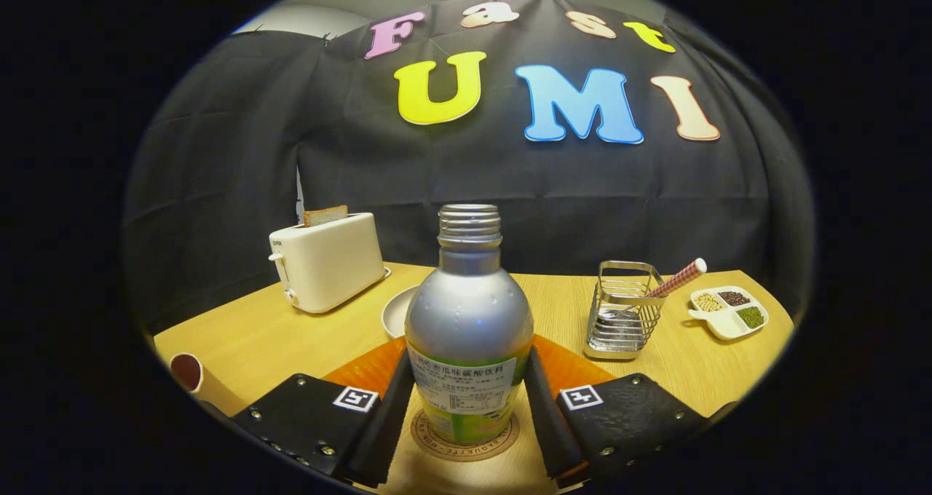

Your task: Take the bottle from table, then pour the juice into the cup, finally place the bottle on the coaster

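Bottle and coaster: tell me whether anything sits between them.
Nothing visible does. The bottle stands upright between the gripper fingers, its base already over the round coaster. The wire rack, plate and toaster all stand beyond it, off to the sides.

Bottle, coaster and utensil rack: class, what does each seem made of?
Bottle, between the gripper fingers: likely aluminium, matte silver sheen, paper-like label. Coaster: probably cork or wood, tan, printed rim. Utensil rack: shiny metal wire.
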Demonstrator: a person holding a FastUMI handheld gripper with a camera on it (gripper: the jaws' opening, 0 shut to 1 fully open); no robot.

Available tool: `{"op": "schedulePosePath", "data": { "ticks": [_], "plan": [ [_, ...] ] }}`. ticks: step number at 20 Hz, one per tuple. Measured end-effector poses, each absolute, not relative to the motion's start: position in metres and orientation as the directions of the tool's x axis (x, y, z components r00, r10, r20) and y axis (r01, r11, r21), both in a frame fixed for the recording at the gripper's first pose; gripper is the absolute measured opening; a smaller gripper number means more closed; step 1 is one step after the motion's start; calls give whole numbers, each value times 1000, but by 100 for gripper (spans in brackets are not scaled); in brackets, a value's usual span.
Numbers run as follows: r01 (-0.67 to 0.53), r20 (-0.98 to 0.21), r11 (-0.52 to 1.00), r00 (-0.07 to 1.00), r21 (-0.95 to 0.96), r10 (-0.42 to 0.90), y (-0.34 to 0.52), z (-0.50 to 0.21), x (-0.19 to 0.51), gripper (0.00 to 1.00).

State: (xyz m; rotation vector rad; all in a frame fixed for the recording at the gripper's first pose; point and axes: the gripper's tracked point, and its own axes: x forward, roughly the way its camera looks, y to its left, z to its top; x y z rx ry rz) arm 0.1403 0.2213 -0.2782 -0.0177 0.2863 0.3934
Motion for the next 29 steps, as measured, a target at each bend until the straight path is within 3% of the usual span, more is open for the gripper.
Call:
{"op": "schedulePosePath", "data": {
  "ticks": [3, 5, 10, 20, 24, 29],
  "plan": [
    [-403, -284, 914, 872, 46, 399, 225, -280, 135, 80],
    [-393, -278, 917, 876, 67, 395, 224, -273, 133, 100],
    [-357, -141, 932, 921, 58, 362, 214, -165, 114, 99],
    [28, -26, 1000, 999, 14, -27, 90, 84, 65, 99],
    [32, 13, 999, 999, 32, -33, 66, 134, 57, 99],
    [-16, 38, 1000, 999, 2, 16, 45, 146, 56, 99]
  ]
}}
